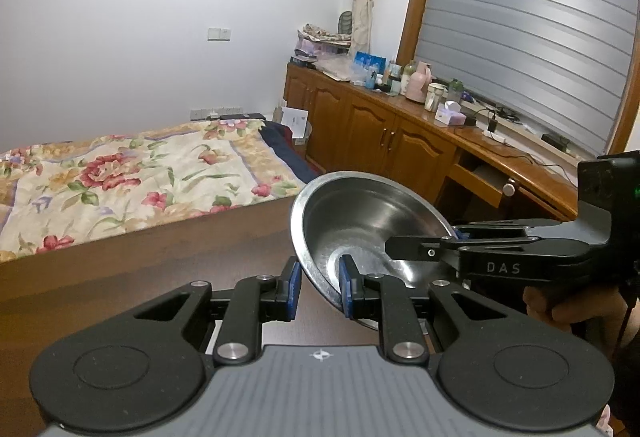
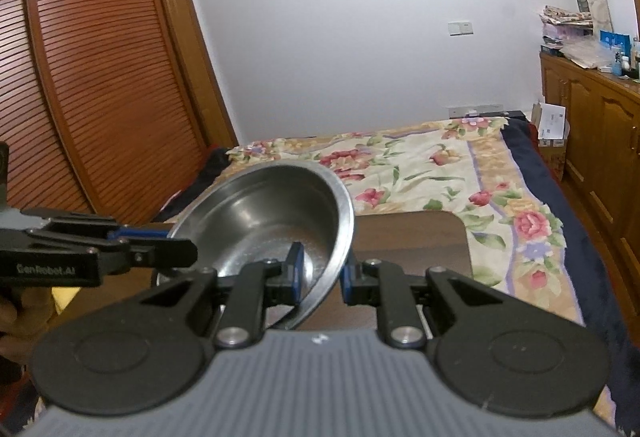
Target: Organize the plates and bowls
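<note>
So your left gripper (image 1: 320,289) is clamped on the near rim of the round stainless steel bowl (image 1: 360,221), and your right gripper (image 2: 320,277) pinches the opposite rim. Bowl's up off the dark brown wooden table (image 2: 420,241), tilted. Floral-quilted bed (image 2: 420,165) sits behind.

The left gripper (image 1: 320,287) has its jaws closed on the near rim of a steel bowl (image 1: 360,221), one pad inside the wall and one outside. The right gripper (image 2: 320,273) clamps the opposite rim the same way, its inner pad within the bowl. Both point slightly downward, facing each other across it. A hand (image 1: 568,307) wraps the right gripper's handle
</note>
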Motion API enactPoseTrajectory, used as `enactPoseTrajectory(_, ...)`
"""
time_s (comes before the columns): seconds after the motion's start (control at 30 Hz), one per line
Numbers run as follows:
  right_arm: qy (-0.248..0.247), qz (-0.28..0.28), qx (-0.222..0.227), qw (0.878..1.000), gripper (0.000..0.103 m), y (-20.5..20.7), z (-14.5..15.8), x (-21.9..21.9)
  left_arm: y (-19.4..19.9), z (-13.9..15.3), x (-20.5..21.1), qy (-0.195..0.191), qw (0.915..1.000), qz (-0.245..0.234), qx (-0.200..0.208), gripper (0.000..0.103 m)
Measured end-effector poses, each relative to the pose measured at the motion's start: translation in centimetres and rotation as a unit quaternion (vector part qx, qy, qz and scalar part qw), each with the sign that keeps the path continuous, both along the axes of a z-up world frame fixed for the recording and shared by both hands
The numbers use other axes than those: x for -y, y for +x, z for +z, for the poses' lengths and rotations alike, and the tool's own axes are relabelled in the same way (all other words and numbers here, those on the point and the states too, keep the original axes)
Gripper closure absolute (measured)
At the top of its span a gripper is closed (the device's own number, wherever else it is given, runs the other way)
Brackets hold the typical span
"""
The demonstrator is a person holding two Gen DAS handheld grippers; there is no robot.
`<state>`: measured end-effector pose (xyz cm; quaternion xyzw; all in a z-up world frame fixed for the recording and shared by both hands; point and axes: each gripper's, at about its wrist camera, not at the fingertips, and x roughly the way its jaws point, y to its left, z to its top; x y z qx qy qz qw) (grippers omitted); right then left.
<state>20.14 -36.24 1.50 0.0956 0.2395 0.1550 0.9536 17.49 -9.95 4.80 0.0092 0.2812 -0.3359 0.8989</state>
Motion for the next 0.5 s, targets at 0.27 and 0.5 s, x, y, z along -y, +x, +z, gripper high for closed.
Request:
enactPoseTrajectory(0.27, 0.011, 0.011, -0.018, 1.000, 0.083, -2.0, -1.4, -1.5, -2.6, -2.2, -1.8, -0.001, 0.9999, 0.005, -0.013, 0.081)
enactPoseTrajectory(0.5, 0.019, 0.024, -0.041, 0.999, 0.083, -3.6, -3.5, -3.0, -4.2, -4.3, -3.2, 0.003, 0.9994, 0.018, -0.029, 0.081)
